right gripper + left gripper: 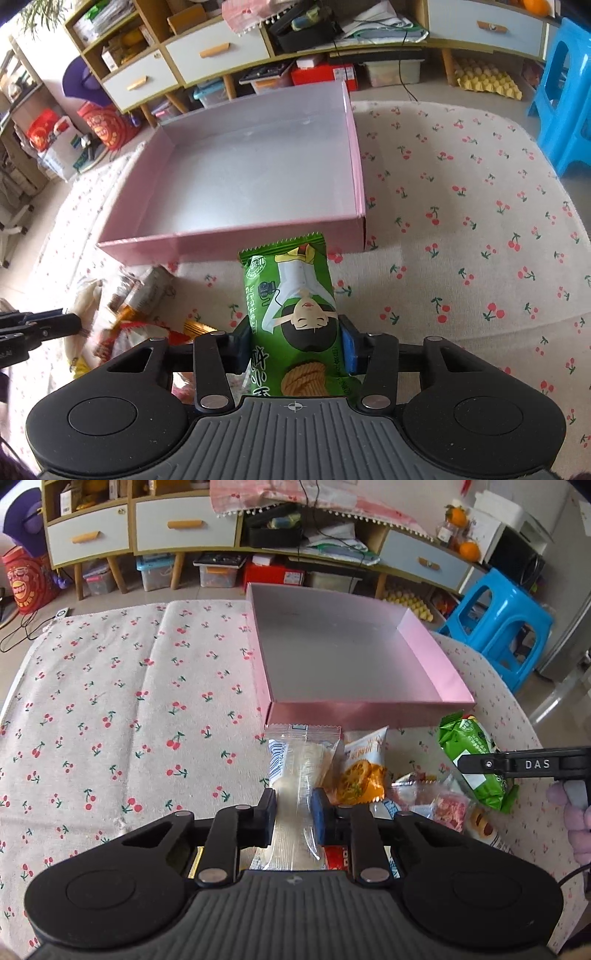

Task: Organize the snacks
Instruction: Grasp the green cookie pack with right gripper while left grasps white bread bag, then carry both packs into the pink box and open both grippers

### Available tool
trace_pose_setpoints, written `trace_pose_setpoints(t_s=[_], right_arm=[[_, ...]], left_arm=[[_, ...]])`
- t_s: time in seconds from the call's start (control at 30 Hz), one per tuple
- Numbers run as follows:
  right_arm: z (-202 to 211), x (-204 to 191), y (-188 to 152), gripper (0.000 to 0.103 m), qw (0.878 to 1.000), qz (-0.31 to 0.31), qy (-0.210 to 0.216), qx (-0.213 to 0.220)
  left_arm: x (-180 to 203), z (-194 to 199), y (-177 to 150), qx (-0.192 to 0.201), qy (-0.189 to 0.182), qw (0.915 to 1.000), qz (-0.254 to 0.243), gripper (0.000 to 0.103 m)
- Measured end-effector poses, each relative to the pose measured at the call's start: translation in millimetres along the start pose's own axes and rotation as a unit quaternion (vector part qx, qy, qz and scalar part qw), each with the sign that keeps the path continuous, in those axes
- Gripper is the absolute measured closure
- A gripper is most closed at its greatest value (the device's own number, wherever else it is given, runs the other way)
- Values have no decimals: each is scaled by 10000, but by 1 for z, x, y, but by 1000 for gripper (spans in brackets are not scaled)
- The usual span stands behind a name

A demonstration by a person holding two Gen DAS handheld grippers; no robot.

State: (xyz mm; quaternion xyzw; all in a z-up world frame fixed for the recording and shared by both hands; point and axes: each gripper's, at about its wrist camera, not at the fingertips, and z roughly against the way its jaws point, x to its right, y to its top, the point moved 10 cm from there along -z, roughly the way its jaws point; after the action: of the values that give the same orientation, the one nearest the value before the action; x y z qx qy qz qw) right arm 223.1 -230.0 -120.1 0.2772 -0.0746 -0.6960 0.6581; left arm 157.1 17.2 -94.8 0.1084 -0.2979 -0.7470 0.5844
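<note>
Left wrist view: left tool point(294, 814) clamps the clear packet point(300, 775), right tool point(294, 341) clamps the green packet point(295, 295), both aimed at the empty pink box point(369, 710) at twelve o'clock.

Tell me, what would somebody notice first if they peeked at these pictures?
Probably the big pink box, sitting open and empty on the cherry-print cloth. Right in front of it, the right gripper is clamped on a bright green snack packet with a cartoon face, and the left gripper pinches a clear-wrapped snack. More snacks lie in a colourful heap between them.
</note>
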Motion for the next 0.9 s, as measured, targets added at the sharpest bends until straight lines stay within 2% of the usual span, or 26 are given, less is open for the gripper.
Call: trace_pose_setpoints(t_s=[0.4, 0.57, 0.8, 0.9], right_arm=[[25, -8, 25, 58, 9980, -446, 318, 306], [20, -5, 51, 58, 9961, -670, 452, 350], [10, 3, 90, 58, 9933, -668, 586, 740], [1, 7, 104, 58, 9923, -639, 604, 873]], left_arm=[[7, 16, 21, 402, 0, 9987, 304, 86], [19, 4, 43, 470, 7, 9988, 144, 86], [20, -22, 80, 697, 148, 9975, -18, 86], [19, -33, 91, 889, -24, 9960, 102, 86]])
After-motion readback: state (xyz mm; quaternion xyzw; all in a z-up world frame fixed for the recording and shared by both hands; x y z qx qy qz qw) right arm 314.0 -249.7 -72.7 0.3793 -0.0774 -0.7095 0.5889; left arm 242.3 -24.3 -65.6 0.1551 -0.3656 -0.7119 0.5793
